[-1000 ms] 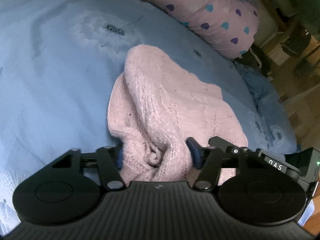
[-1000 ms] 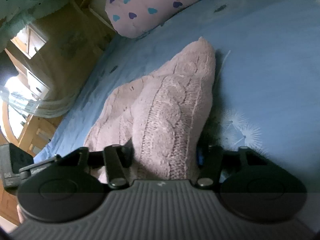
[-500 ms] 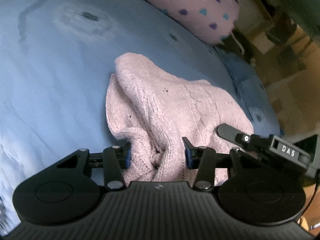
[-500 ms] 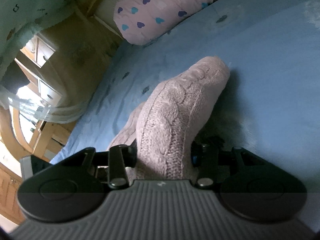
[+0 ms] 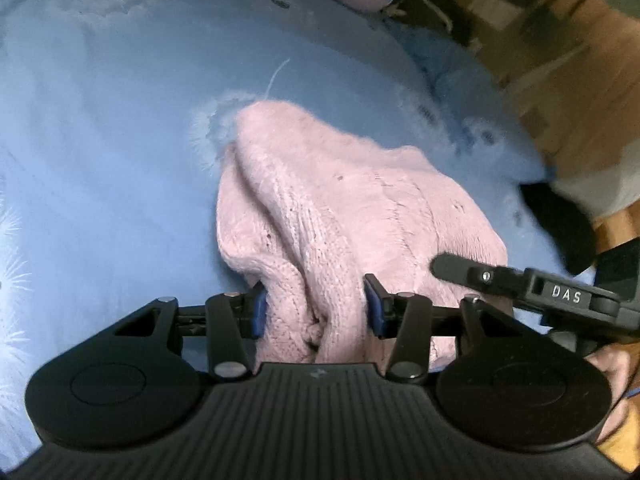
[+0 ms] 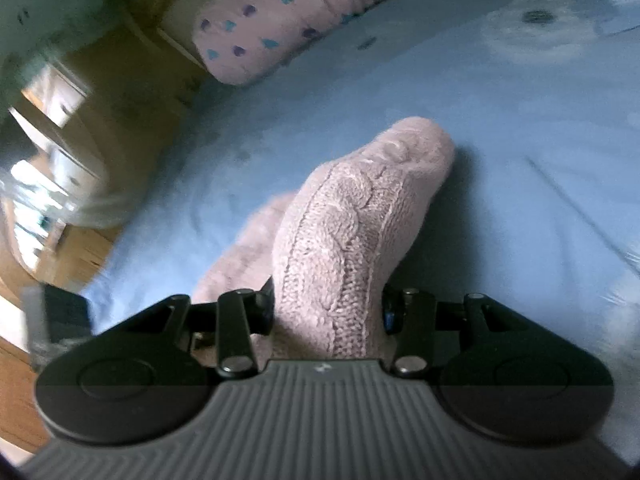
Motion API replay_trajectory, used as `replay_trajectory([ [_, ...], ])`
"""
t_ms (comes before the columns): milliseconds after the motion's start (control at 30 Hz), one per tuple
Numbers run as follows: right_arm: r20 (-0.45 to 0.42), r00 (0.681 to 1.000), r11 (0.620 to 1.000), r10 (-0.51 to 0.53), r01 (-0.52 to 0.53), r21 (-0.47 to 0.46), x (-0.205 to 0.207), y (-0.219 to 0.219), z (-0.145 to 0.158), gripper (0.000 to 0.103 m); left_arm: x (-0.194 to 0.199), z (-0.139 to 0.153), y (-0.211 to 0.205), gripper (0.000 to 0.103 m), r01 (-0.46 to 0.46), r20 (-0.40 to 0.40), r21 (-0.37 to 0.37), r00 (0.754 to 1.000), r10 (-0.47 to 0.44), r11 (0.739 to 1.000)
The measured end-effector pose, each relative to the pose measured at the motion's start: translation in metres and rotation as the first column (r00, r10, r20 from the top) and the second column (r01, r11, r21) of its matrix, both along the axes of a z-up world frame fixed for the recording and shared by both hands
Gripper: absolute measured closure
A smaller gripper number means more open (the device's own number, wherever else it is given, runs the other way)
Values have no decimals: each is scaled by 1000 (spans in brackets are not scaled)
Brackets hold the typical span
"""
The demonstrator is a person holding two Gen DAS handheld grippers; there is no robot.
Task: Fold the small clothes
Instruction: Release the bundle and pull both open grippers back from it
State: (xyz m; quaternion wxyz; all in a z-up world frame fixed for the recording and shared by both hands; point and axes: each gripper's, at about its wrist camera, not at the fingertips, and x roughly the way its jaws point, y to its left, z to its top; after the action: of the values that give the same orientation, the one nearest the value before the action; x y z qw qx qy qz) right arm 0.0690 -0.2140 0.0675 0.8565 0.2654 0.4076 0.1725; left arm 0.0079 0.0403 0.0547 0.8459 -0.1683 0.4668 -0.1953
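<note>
A small pink cable-knit sweater (image 5: 340,208) lies bunched on the blue bed sheet (image 5: 100,140). My left gripper (image 5: 314,310) is shut on a thick bunch of its near edge, and the knit fills the gap between the blue pads. My right gripper (image 6: 328,308) is shut on another fold of the sweater (image 6: 352,220), which rises as a ridge ahead of it. The right gripper also shows in the left wrist view (image 5: 532,284), close beside the sweater's right edge. The fingertips are hidden in the knit.
A pink pillow with heart prints (image 6: 288,12) lies at the head of the bed. The bed's edge (image 5: 500,152) falls off to a wooden floor (image 5: 572,80) on the right. A dark sock or foot (image 5: 560,220) shows beside the bed.
Both grippers have stayed shut on the sweater and pulled it along the sheet. The sweater has drawn together into a narrower, taller bunch, and both views have swung toward the bed's edge.
</note>
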Motion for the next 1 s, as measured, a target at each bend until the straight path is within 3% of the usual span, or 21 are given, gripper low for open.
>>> replay_trajectory([
  [167, 1, 1000, 992, -9, 9, -126, -19, 2, -27, 44, -13, 4, -10, 44, -9, 46, 99, 999, 4, 995],
  [300, 51, 998, 991, -39, 45, -126, -33, 0, -21, 44, -25, 16, -17, 41, -18, 108, 193, 994, -3, 981],
  [500, 139, 989, 975, -51, 79, -208, -59, 1, -6, 44, -46, 31, -20, 34, -62, 181, 283, 983, 10, 957],
  [733, 219, 974, 959, -62, 119, -257, -94, 5, -1, 44, -71, 29, -21, 32, -120, 249, 349, 968, 32, 929],
  [867, 185, 980, 957, -69, 118, -267, -90, 6, -17, 44, -69, 16, -21, 24, -142, 268, 360, 962, 44, 922],
  [1000, 172, 982, 962, -81, 122, -243, -85, 4, -30, 44, -76, 15, -22, 23, -161, 271, 335, 960, 68, 928],
])
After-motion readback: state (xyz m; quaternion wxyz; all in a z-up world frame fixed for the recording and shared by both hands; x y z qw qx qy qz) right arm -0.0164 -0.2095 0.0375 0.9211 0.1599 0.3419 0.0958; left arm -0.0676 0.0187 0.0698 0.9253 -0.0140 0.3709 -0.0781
